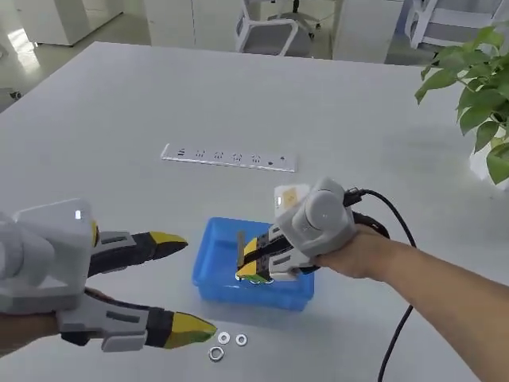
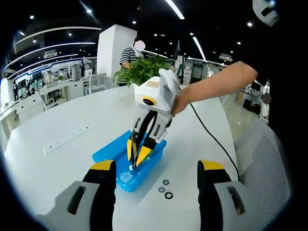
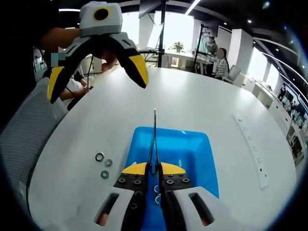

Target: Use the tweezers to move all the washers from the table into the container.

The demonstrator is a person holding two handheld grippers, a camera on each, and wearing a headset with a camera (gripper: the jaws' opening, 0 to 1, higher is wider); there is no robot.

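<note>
Right gripper point(image 3: 154, 168), lower centre of the right gripper view: jaws closed together on a pair of tweezers point(image 3: 154, 132), whose thin arms project straight ahead from between the yellow jaw tips over the blue container point(image 3: 192, 154). Two small rings point(image 3: 157, 188), apparently washers, lie on the container floor in the gap between the jaws; whether the tweezer tips carry a washer cannot be told. In the head view the same gripper point(image 1: 256, 274) sits at centre, angled down into the container point(image 1: 208, 239), with the tweezers point(image 1: 241, 247) standing in it and a black cable point(image 1: 398, 231) trailing off to the lower right. Left gripper point(image 1: 184, 282), lower left of the head view: jaws spread wide, holding nothing, just left of the container. Three washers point(image 1: 223, 338) lie close together on the white table point(image 1: 119, 103) at the lower centre, just in front of the container and beside the lower left-gripper jaw; in the right gripper view they point(image 3: 104, 163) appear left of the container. A white power strip point(image 1: 229, 157) lies beyond the container, above centre; a potted plant point(image 1: 477, 95) occupies the upper right edge.
</note>
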